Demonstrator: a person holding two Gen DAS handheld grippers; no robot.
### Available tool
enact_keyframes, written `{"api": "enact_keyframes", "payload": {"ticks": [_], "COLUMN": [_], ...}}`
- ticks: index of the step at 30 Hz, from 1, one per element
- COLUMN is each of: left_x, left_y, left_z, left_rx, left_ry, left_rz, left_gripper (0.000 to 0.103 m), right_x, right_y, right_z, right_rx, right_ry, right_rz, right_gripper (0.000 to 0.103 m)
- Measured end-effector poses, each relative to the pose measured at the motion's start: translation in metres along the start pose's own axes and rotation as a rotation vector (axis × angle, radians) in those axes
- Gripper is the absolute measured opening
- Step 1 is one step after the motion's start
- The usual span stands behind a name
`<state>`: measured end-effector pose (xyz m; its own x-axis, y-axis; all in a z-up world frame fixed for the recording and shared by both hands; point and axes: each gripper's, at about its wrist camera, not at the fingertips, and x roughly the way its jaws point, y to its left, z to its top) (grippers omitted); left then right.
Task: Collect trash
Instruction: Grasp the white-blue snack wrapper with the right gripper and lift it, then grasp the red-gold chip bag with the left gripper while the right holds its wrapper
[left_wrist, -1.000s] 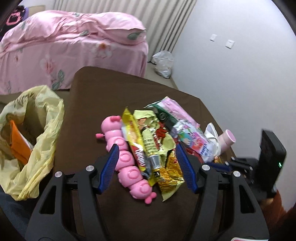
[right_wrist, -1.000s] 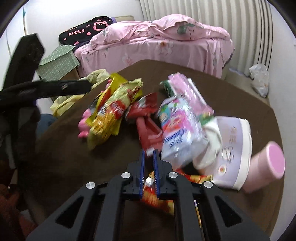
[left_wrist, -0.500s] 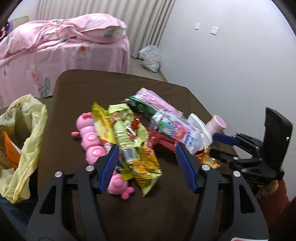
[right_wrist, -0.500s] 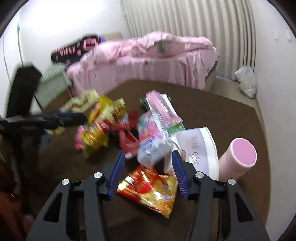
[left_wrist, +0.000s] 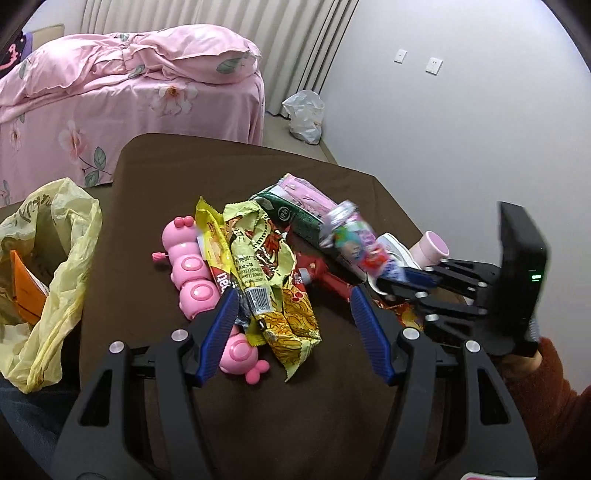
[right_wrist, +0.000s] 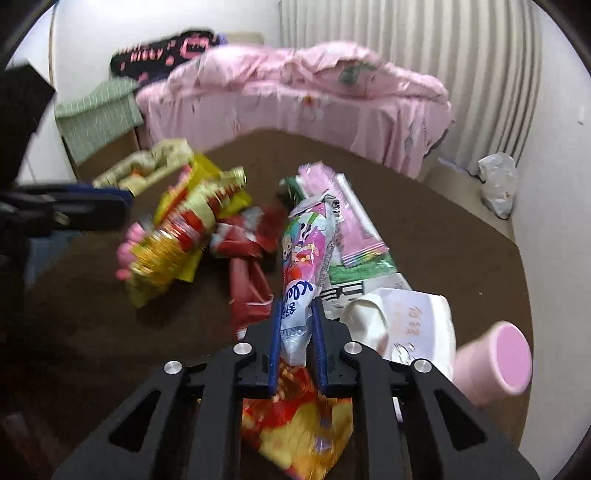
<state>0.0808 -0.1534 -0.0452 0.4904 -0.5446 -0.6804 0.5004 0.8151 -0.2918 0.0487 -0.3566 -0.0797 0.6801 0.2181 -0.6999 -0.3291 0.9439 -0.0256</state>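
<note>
Between the right gripper fingers, a crinkled cartoon-printed wrapper (left gripper fingers wide)

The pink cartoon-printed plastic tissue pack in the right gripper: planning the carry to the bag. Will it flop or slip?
The pink cartoon-printed plastic tissue pack probably sags: only its end sits in the right gripper. Its glossy film may slip. It looks light.

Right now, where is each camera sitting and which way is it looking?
Left wrist: sits on the left tool, open, facing the bed over the wrapper pile; the right tool and a sleeve show.
Right wrist: sits on the right tool, shut on a cartoon packet, facing the bed; the left tool shows.
Shared: pink cup, brown table.
</note>
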Motion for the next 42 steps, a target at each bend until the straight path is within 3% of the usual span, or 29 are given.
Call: {"api": "enact_keyframes", "payload": {"ticks": [5,10,17,22,24,26,29,32,34,37,42], "left_x": [-0.005,-0.002,0.052,0.090,0.102,0.107,0.102,0.087,0.076,0.057,0.069], "left_y": [-0.015,-0.040,-0.101,-0.118,-0.116,-0.111,-0.106,-0.111,-0.116,-0.130,-0.140], "left_z": [-0.002,-0.006,-0.012,0.000,0.001,-0.002,-0.018,-0.042,-0.049,-0.048,-0.028], "left_rx": [0.037,0.104,0.357,0.383,0.359,0.314,0.261,0.325,0.385,0.527,0.603], "left_ry": [-0.003,0.015,0.166,0.192,0.217,0.255,0.326,0.378,0.366,0.270,0.199], "left_rz": [-0.009,-0.023,-0.203,-0.146,-0.137,-0.136,-0.219,-0.270,-0.279,-0.239,-0.188], "left_gripper": [0.060,0.060,0.060,0.060,0.060,0.060,0.060,0.060,0.060,0.060,0.060], "right_x": [-0.053,-0.078,-0.092,-0.090,-0.092,-0.092,-0.090,-0.090,-0.091,-0.089,-0.089], "right_y": [-0.010,-0.018,-0.042,-0.047,-0.047,-0.049,-0.051,-0.048,-0.045,-0.044,-0.036], "right_z": [-0.024,-0.064,-0.120,-0.141,-0.144,-0.146,-0.148,-0.150,-0.150,-0.148,-0.148], "right_rx": [0.084,0.138,0.304,0.373,0.382,0.397,0.418,0.413,0.391,0.367,0.306], "right_ry": [-0.050,-0.001,0.064,0.103,0.099,0.092,0.098,0.092,0.112,0.138,0.174], "right_rz": [-0.018,-0.092,-0.149,-0.116,-0.111,-0.109,-0.086,-0.069,-0.072,-0.078,-0.118], "right_gripper": [0.015,0.015,0.015,0.016,0.023,0.043,0.046,0.050,0.050,0.050,0.050]}}
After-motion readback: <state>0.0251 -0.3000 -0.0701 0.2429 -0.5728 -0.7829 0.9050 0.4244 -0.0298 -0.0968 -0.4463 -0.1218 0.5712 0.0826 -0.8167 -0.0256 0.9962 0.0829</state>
